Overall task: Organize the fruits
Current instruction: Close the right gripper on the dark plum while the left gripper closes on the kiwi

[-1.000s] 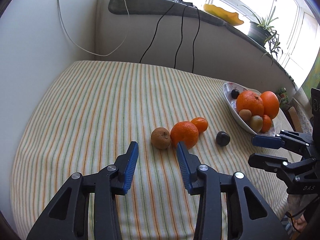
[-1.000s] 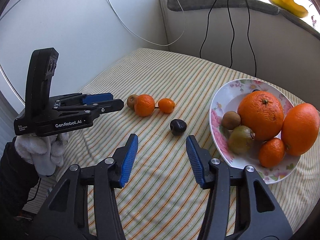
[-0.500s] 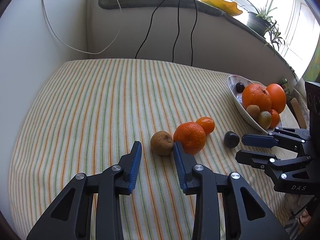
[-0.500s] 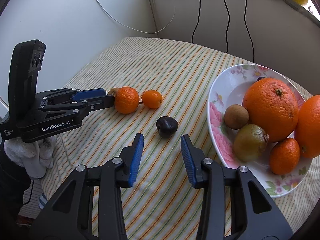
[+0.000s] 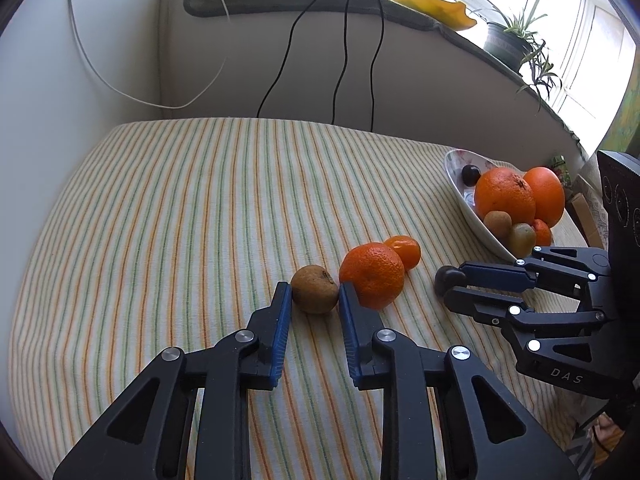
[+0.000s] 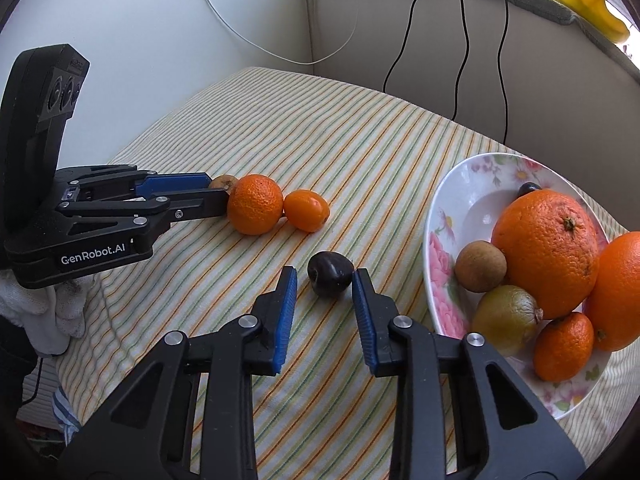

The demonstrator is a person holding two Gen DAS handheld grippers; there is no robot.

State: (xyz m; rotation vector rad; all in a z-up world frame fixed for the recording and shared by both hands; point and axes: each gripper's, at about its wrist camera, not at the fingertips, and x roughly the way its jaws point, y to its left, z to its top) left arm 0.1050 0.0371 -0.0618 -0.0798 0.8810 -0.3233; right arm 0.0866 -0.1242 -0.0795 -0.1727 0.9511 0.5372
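Note:
A brown kiwi (image 5: 314, 289) lies on the striped cloth between the open fingertips of my left gripper (image 5: 314, 292); the pads stand just beside it. A mandarin (image 5: 372, 275) and a smaller orange fruit (image 5: 403, 251) lie right of it. A dark plum (image 6: 330, 278) lies between the open fingertips of my right gripper (image 6: 325, 278), with small gaps either side. The floral bowl (image 6: 444, 240) at the right holds two large oranges (image 6: 546, 254), two kiwis (image 6: 480, 266), a mandarin and a plum.
The striped tablecloth (image 5: 200, 208) covers the table, with its edge near both grippers. Black and white cables (image 5: 340, 60) hang down the back wall. A windowsill with a potted plant (image 5: 508, 40) and a yellow dish (image 5: 432, 4) runs behind.
Both grippers moved forward and down. The left now straddles the kiwi and the right straddles the plum. Both jaw gaps narrowed.

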